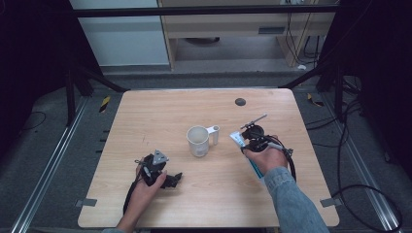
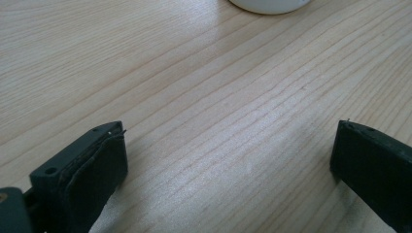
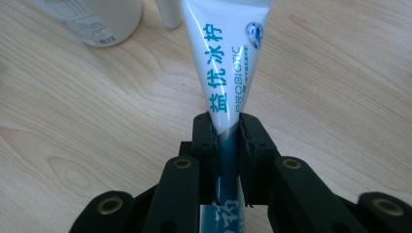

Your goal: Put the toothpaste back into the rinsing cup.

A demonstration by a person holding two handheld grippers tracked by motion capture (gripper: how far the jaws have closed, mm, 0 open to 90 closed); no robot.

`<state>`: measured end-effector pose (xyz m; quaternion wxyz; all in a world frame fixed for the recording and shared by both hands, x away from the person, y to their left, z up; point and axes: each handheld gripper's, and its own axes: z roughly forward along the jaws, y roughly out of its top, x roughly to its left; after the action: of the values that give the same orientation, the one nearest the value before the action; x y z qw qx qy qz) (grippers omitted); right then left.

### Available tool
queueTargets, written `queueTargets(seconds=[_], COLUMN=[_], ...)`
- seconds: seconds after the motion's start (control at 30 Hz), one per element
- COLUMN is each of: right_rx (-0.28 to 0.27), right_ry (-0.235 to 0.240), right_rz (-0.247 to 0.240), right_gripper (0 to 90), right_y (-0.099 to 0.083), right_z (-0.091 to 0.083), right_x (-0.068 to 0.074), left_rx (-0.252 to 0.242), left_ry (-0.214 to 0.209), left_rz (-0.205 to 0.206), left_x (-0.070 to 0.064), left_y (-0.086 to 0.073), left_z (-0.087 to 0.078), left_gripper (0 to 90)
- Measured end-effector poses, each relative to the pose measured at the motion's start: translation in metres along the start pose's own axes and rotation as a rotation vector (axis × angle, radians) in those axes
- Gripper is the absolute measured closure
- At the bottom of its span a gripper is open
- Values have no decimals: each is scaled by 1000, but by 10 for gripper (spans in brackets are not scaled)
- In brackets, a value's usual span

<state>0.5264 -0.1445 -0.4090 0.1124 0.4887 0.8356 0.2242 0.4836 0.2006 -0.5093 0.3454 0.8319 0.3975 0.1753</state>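
A white mug (image 1: 198,141) with its handle to the right stands at the table's middle; its base (image 2: 268,5) shows at the top of the left gripper view and its labelled side (image 3: 94,19) in the right gripper view. A white toothpaste tube with blue lettering (image 3: 226,63) is pinched between the jaws of my right gripper (image 3: 227,131); in the high view the tube (image 1: 238,140) pokes out toward the mug from that gripper (image 1: 255,141). My left gripper (image 1: 171,180) rests low on the table at the front left, jaws wide apart (image 2: 228,160), nothing between them.
The wooden table (image 1: 160,111) has a dark round grommet (image 1: 240,101) near its far edge. Black cables trail on the floor at the right. A metal frame and a cabinet stand beyond the table.
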Motion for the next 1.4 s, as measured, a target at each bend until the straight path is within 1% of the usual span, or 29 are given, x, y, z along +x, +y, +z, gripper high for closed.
queueTargets(seconds=[0.13, 0.17, 0.37, 0.4, 0.43, 0.53, 0.57, 0.63, 0.7, 0.73, 0.8, 0.9, 1.03, 1.13, 1.23, 1.33, 1.4], right_rx=[-20, -32, -78, -78, -94, -107, -123, -131, -155, -155, -175, -196, -223, -235, -260, -269, -291], right_ry=[2, -2, 12, 12, 17, 26, 34, 39, 50, 50, 57, 59, 68, 70, 76, 74, 71], right_rz=[13, 25, 34, 34, 36, 35, 32, 31, 32, 32, 22, 15, 18, 17, 24, 21, 21], right_gripper=[786, 786, 787, 787, 787, 787, 787, 787, 787, 787, 786, 787, 787, 787, 787, 787, 787], right_y=[1, 2, 5, 5, 7, 8, 10, 11, 14, 14, 18, 22, 28, 30, 34, 36, 40], right_z=[-1, -2, -4, -4, -4, -4, -5, -6, -8, -8, -11, -13, -16, -16, -19, -20, -23], right_x=[0, 0, 3, 3, 5, 7, 10, 11, 15, 15, 21, 26, 31, 33, 37, 38, 40], left_rx=[0, 0, 0, 0, 0, 0, 0, 0, 0, 0, 0, 0, 0, 0, 0, 0, 0], left_ry=[0, 0, 0, 0, 0, 0, 0, 0, 0, 0, 0, 1, 1, 0, 0, 0, 0], left_rz=[1, 0, 0, 0, 0, 0, 0, 0, 0, 0, 0, 1, 3, 3, 3, 3, 3], left_x=[0, 0, 0, 0, 0, 0, 0, 0, 0, 0, 0, 0, 0, 0, 0, 0, 0], left_y=[0, 0, 0, 0, 0, 0, 0, 0, 0, 0, 0, 0, 0, 0, 0, 0, 0], left_z=[0, 0, 0, 0, 0, 0, 0, 0, 0, 0, 0, 0, 0, 0, 0, 0, 0], left_gripper=[0, 0, 0, 0, 0, 0, 0, 0, 0, 0, 0, 0, 0, 0, 0, 0, 0])
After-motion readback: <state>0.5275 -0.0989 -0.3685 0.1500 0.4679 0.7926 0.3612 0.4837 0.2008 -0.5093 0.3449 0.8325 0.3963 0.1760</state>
